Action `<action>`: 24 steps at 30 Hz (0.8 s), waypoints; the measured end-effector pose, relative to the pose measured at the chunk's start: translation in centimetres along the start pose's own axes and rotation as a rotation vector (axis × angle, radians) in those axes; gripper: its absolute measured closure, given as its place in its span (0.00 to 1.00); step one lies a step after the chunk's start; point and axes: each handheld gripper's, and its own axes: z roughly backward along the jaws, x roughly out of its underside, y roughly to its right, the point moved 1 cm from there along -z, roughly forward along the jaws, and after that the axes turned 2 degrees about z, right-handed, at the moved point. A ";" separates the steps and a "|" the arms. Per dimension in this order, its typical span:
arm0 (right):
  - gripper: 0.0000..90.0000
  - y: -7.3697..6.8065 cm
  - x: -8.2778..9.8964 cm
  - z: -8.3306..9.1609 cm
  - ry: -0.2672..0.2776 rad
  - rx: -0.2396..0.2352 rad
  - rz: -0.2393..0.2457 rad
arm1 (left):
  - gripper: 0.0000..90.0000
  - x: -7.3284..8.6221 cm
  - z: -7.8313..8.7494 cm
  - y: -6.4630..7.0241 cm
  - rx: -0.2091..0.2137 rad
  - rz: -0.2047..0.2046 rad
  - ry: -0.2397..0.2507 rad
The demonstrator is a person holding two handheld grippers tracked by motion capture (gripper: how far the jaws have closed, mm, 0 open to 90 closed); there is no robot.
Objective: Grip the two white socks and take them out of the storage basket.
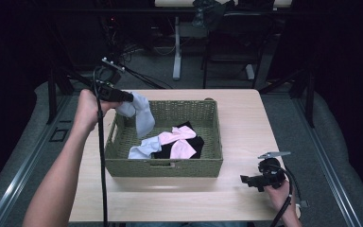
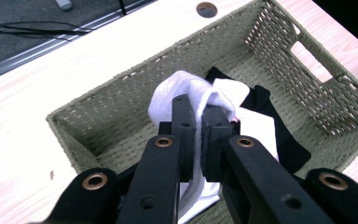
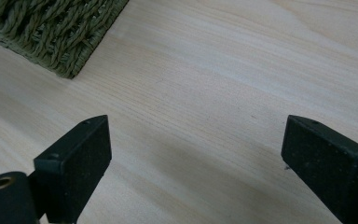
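We clamp the left hand-held gripper (image 2: 196,116) on a white sock (image 1: 139,113), lifting it clear above the wicker basket (image 1: 208,168); right hand-held gripper (image 3: 196,154) waits released beside it.

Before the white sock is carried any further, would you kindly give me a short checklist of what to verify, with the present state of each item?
1. Left gripper shut on the white sock: ok, cloth is pinched between the jaws.
2. Sock lifted out of the basket: not ok, its lower end hangs inside, over the left rim.
3. Only one sock picked up: ok, the second white sock, pink socks and black socks lie on the basket floor.
4. Right gripper free: ok, jaws open, nothing between them, resting on the table right of the basket.
5. Grip depth on the sock: cannot tell.
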 end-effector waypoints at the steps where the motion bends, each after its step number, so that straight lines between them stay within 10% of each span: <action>1: 0.09 0.0 0.0 0.0 0.001 0.000 0.001 | 0.96 -0.1 0.1 0.0 -0.005 -0.001 0.002; 24: 0.09 0.0 0.0 0.0 -0.002 0.002 -0.002 | 0.96 -0.9 3.9 -2.5 -0.081 0.061 0.051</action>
